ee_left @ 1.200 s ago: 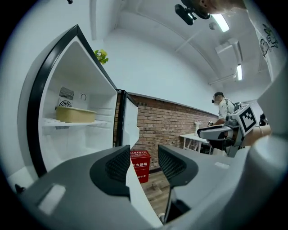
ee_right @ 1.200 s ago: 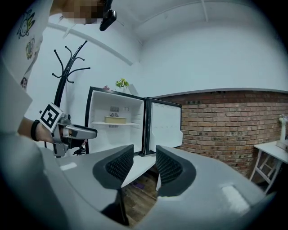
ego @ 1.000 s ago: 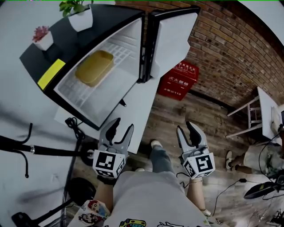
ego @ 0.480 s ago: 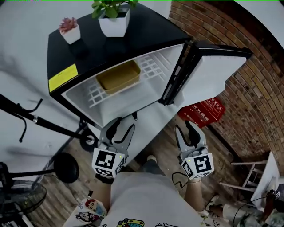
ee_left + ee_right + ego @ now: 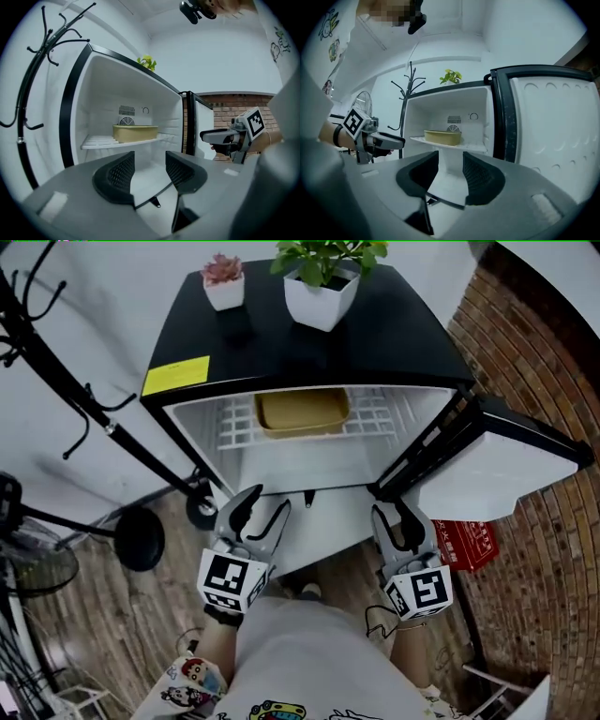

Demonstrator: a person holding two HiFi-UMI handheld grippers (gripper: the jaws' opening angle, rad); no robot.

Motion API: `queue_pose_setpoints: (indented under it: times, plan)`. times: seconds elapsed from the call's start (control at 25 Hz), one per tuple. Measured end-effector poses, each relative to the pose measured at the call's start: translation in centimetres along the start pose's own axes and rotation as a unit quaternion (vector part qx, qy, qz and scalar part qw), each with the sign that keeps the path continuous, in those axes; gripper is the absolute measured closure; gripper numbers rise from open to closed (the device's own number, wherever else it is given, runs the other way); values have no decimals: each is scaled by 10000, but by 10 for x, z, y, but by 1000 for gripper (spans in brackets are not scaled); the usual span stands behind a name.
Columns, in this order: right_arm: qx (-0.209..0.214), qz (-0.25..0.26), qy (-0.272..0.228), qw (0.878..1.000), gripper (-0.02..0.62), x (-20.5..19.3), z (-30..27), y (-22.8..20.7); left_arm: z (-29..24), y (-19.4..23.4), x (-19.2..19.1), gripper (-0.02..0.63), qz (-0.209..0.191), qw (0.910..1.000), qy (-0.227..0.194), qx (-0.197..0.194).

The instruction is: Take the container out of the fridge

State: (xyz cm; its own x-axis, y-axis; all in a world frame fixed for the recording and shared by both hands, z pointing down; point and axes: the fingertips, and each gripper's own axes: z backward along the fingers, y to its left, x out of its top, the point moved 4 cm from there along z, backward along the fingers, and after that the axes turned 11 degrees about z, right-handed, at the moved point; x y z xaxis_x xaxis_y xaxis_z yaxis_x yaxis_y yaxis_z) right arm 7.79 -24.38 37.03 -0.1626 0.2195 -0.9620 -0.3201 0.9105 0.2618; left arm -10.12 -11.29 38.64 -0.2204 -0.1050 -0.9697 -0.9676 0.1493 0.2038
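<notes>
A shallow yellow container [image 5: 302, 412] rests on the white wire shelf inside the open black fridge [image 5: 309, 343]; it also shows as the container [image 5: 135, 132] and the container [image 5: 443, 137] in the two gripper views. My left gripper [image 5: 260, 512] hangs open in front of the fridge, below the shelf, with nothing between its jaws. My right gripper [image 5: 397, 518] is open too, beside the open door [image 5: 506, 470], holding nothing. Both stand well short of the container.
Two potted plants [image 5: 323, 277] sit on the fridge top. A black coat stand [image 5: 94, 409] and its round base [image 5: 141, 538] are at the left, a fan [image 5: 28, 563] further left. A red crate [image 5: 469, 545] lies by the brick wall at the right.
The head view has swung round so the fridge now faces me squarely, its door opened to the right. Both grippers keep their place in the view, still open.
</notes>
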Motion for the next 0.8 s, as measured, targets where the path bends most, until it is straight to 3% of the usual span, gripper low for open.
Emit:
queue_pose_setpoints:
  times: [0.28, 0.52, 0.8]
  plan:
    - [870, 66, -375, 9955, 440, 5, -42, 5, 16, 8, 6, 403, 104, 9966, -258, 781]
    - [1447, 142, -591, 9876, 440, 18, -66, 16, 45, 19, 15, 403, 149, 9873, -461, 1515]
    - [1740, 323, -714, 9816, 440, 25, -62, 22, 60, 5, 3, 404, 244, 9838, -466, 1713]
